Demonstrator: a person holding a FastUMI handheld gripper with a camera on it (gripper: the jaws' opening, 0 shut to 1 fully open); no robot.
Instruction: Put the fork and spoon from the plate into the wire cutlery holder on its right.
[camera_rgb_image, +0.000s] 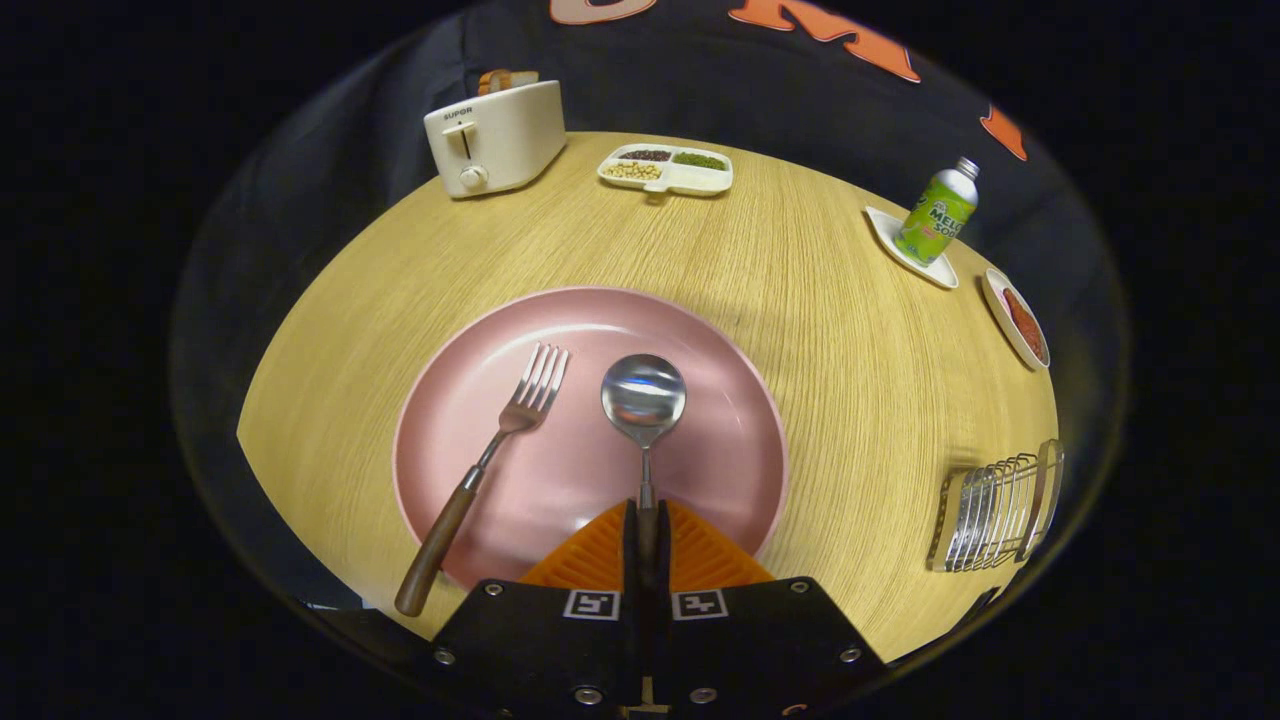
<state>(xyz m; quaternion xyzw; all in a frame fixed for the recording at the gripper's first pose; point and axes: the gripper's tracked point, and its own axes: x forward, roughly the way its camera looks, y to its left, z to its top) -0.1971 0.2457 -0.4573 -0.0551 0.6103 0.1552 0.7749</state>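
A pink plate (700, 340) lies on the wooden table just ahead of my fingers. On it rests a fork (487, 458) with a brown wooden handle, slanting left, its handle end hanging over the plate's near rim. To the fork's right is a spoon (644, 398), bowl pointing away. My gripper (646, 520) is shut on the spoon's handle, with both fingers pressed against it. The wire cutlery holder (995, 510) stands on the table to the right of the plate, near the table's edge.
A cream toaster (495, 135) stands at the far left. A divided tray (667, 168) of beans lies far behind the plate. A green bottle (937, 213) on a white coaster and a small dish (1018, 320) sit far right.
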